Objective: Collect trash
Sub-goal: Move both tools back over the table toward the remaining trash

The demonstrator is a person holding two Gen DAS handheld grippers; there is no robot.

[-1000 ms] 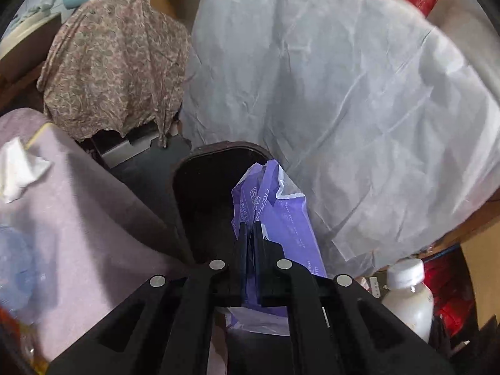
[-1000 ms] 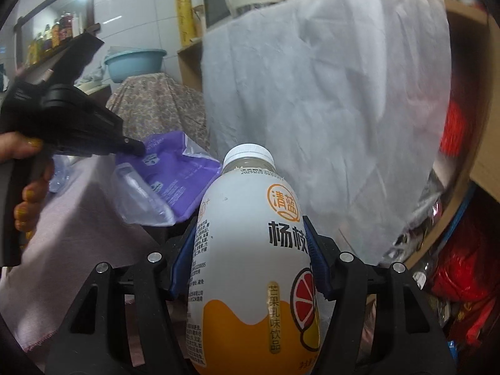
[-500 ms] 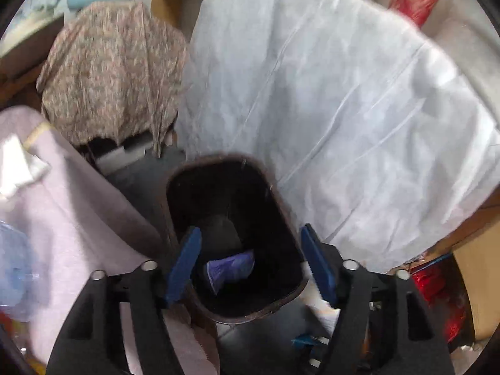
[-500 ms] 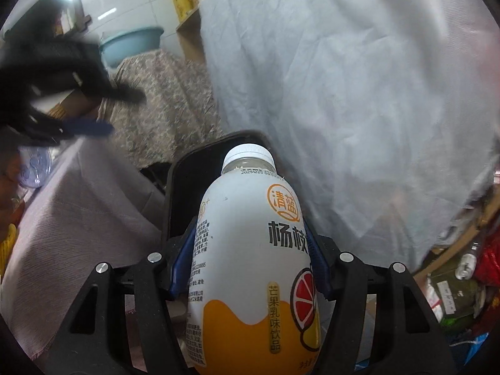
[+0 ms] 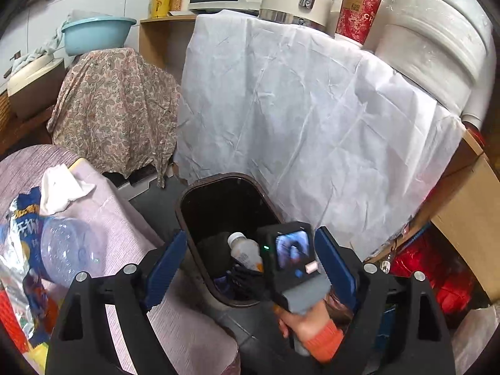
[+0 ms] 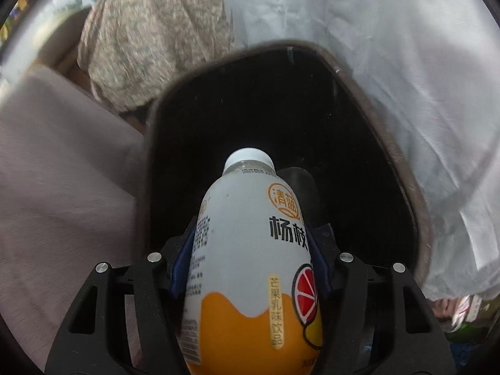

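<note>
The right gripper (image 6: 250,259) is closed on a drink bottle (image 6: 250,265), its blue pads pressed against the bottle's sides at about mid-height. The bottle points cap-first down into the open mouth of the dark bin (image 6: 418,206). From the left wrist view, the same bottle (image 5: 245,251) sits inside the bin's (image 5: 187,228) opening, with the right gripper (image 5: 247,276) low over the near rim.

The left gripper (image 5: 250,268) stands wide open and holds nothing. It hovers above the bin, well clear of the bottle.

Hazards, judged from this position:

- Release point. The bottle sits toward the near side of the opening. If the right gripper opens while moving, the bottle could strike the near rim and tip out onto the floor.
- Slip. The bottle body is smooth and rounded, and the pads grip it on a curved section. It may slide out early.
- Bin stability. The bin looks light. A knock from the right gripper against the rim could shift or tip it.
- Snagging. A white sheet (image 5: 297,118) hangs just beside the far rim, and a pink cloth (image 5: 131,237) covers the tabletop close to the left rim. Either could catch a gripper on withdrawal.
- Remaining trash. A clear plastic bottle (image 5: 68,250), a wrapper (image 5: 22,237) and a crumpled tissue (image 5: 61,187) lie near the tabletop edge; dragging the cloth could pull them off.
</note>
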